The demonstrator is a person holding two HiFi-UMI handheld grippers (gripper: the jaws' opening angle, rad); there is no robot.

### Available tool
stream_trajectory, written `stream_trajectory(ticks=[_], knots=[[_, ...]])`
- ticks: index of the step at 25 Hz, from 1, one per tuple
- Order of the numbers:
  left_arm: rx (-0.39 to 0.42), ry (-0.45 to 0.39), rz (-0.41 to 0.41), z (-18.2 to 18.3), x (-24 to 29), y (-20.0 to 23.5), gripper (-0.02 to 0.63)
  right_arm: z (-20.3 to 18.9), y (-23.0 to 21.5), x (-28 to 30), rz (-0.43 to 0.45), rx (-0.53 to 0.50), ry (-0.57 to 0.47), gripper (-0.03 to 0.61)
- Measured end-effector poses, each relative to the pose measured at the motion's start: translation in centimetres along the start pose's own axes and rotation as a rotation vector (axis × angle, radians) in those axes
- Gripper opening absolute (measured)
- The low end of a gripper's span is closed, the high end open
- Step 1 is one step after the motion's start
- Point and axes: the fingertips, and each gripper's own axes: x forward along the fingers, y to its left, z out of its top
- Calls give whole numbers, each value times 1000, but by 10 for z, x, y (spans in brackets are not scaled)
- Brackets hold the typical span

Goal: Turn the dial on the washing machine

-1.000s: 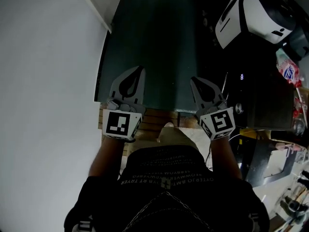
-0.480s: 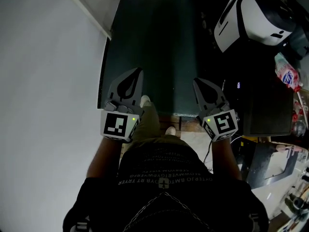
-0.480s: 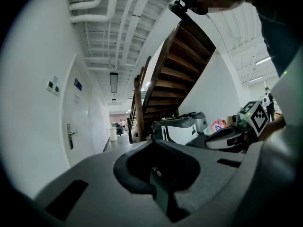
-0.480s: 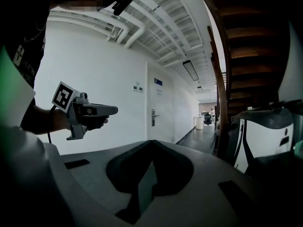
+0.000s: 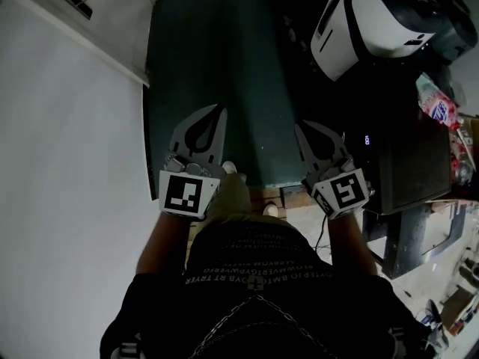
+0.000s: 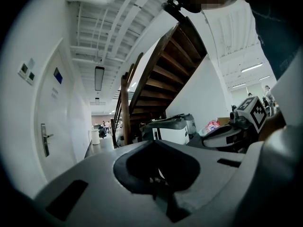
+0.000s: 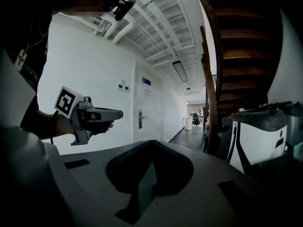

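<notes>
Left gripper (image 5: 219,111) and right gripper (image 5: 300,125) are held side by side, each with jaws pressed together on nothing. The white washing machine (image 5: 372,22) stands ahead at right, well apart from both; its dial cannot be made out.

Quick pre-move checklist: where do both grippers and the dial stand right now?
1. Left gripper empty: ok, jaws together on nothing.
2. Right gripper empty: ok, jaws together on nothing.
3. Jaws open enough to grip: not ok, both shut.
4. Dial in sight: not ok, no view shows one.
5. White machine close to a gripper: not ok, it stands ahead to the right, apart from both.
6. That machine is the washer: cannot tell.
</notes>
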Motion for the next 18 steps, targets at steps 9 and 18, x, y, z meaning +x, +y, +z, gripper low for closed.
stream_trajectory(ticks=[9,18], knots=[[5,-30,-179,46,78,94,3,77,-25,82,-171,1,24,-3],[1,-83,-388,95,156,90,3,119,-78,51,-439,7,50,-3]])
